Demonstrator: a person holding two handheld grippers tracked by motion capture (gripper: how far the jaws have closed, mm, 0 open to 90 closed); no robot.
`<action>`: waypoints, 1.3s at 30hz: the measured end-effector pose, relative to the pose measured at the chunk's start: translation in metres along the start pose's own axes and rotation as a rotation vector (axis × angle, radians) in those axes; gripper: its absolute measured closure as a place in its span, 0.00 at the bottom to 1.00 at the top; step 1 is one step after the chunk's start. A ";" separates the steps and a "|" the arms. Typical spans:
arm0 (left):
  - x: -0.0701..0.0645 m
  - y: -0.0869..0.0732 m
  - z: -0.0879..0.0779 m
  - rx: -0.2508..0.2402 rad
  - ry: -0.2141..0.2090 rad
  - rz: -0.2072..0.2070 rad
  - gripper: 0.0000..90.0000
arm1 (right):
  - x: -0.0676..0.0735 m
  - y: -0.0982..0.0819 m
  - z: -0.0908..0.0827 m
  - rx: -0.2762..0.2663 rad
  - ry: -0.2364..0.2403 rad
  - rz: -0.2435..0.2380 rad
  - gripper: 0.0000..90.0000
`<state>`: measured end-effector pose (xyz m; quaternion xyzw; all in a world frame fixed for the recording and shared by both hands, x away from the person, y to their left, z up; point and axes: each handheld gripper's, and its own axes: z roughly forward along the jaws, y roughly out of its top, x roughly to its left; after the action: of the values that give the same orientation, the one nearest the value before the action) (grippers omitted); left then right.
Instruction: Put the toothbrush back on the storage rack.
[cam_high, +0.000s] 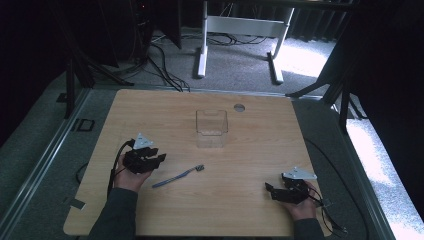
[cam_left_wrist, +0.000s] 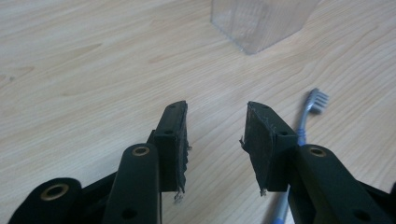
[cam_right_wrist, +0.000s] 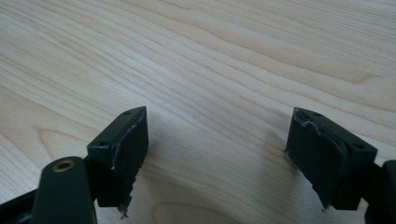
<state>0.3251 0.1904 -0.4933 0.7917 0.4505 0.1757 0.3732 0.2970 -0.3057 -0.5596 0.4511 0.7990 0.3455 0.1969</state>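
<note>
While the left gripper (cam_high: 159, 158) hovers low over the table (cam_high: 250, 210) with its jaws partly open and nothing between them, the toothbrush (cam_high: 178, 177) lies flat just off its right jaw, handle end nearest, bristles pointing away up the board, its long axis running slantwise toward the clear box (cam_high: 211, 129). Left gripper is plainly the nearer one; the right gripper (cam_high: 270, 189) sits well apart on the brush's far side, jaws wide and empty over bare wood. Nothing stands between left gripper and brush, so a short shift toward that right jaw should, by the look of it, straddle the handle.
</note>
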 end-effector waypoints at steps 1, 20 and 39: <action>0.000 0.000 0.000 0.000 0.000 0.000 0.66 | 0.000 0.000 0.000 0.000 0.000 0.000 0.23; -0.012 0.019 -0.006 0.030 -0.045 0.077 0.65 | 0.000 0.000 0.000 0.000 0.001 0.000 0.23; -0.016 0.032 -0.014 0.098 -0.082 0.138 0.68 | 0.000 0.000 0.000 0.000 0.001 0.001 0.23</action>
<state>0.3265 0.1726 -0.4587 0.8447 0.3872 0.1462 0.3393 0.2971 -0.3058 -0.5596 0.4512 0.7988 0.3461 0.1963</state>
